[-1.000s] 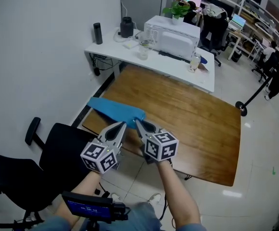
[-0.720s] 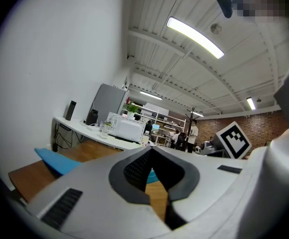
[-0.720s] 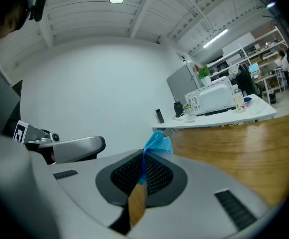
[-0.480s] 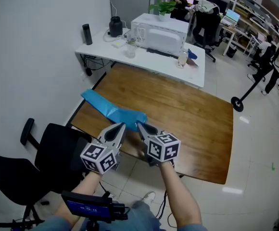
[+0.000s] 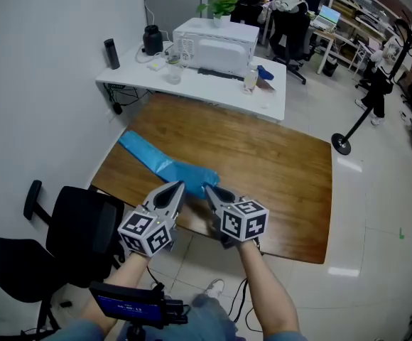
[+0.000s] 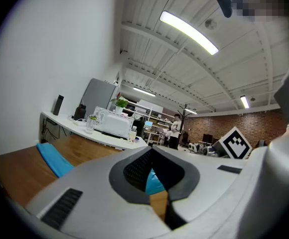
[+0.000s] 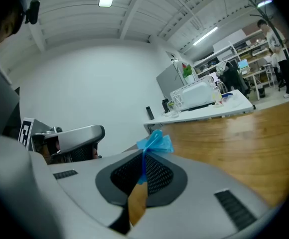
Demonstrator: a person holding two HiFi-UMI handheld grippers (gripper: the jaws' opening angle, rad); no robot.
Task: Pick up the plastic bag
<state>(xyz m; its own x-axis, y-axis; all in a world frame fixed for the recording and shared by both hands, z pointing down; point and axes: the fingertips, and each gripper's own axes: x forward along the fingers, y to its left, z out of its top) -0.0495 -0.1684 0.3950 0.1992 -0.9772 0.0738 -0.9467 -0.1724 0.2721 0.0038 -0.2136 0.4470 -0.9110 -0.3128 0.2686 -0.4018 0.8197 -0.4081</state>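
A blue plastic bag lies along the left part of the wooden table, its near end bunched up. My right gripper is shut on that bunched end; in the right gripper view a blue tuft sticks out past the closed jaws. My left gripper hovers just to the left of it with its jaws together. In the left gripper view the bag shows on the table and through the slit behind the left gripper's tips.
A black office chair stands left of the table's near corner. Behind the table, a white desk carries a white appliance, bottles and a plant. A stand's round base sits on the floor at the right.
Both grippers and the head view have drawn back along the table. The bag's near end has gathered into a bunch at the right gripper and the bag looks stretched longer.
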